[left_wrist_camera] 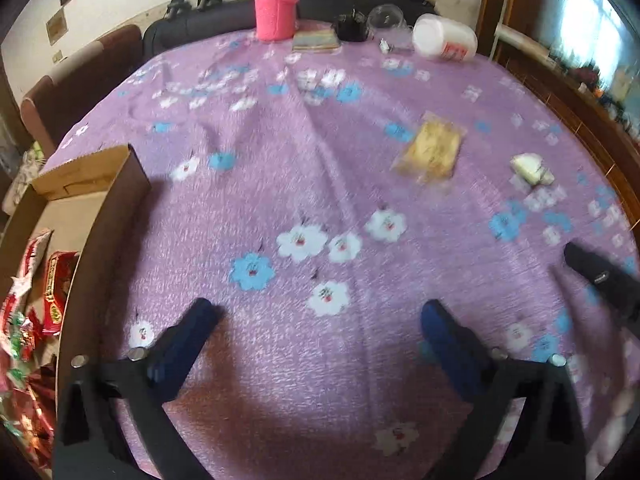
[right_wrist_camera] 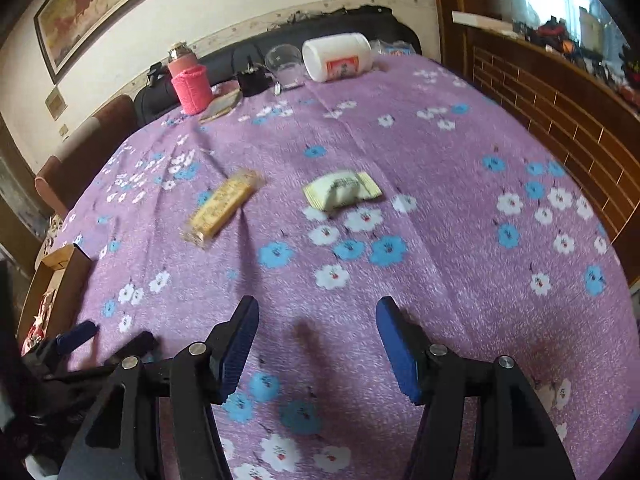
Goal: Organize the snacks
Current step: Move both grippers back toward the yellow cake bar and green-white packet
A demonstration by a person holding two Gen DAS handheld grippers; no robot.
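Note:
A yellow snack bar (left_wrist_camera: 430, 151) (right_wrist_camera: 222, 207) and a small pale-green packet (left_wrist_camera: 532, 169) (right_wrist_camera: 342, 191) lie on the purple flowered tablecloth (left_wrist_camera: 304, 184). At the left edge stands a cardboard box (left_wrist_camera: 86, 184) (right_wrist_camera: 60, 280) holding several red wrapped snacks (left_wrist_camera: 54, 292). My left gripper (left_wrist_camera: 318, 316) stands wide open over bare cloth with nothing between its fingers; the right wrist view shows it (right_wrist_camera: 106, 336) at lower left beside the box. My right gripper (right_wrist_camera: 316, 312) is open and empty, well short of the pale packet; one of its fingers (left_wrist_camera: 596, 272) shows at the right edge.
At the far side stand a pink flask (left_wrist_camera: 276, 12) (right_wrist_camera: 190, 88), a flat book (left_wrist_camera: 316, 40), a black item (left_wrist_camera: 352, 28), a clear glass bowl (left_wrist_camera: 386, 18) and a white tub on its side (left_wrist_camera: 444, 38) (right_wrist_camera: 338, 60). Brown chairs (left_wrist_camera: 80, 76) sit left; a wooden partition (right_wrist_camera: 560, 112) runs right.

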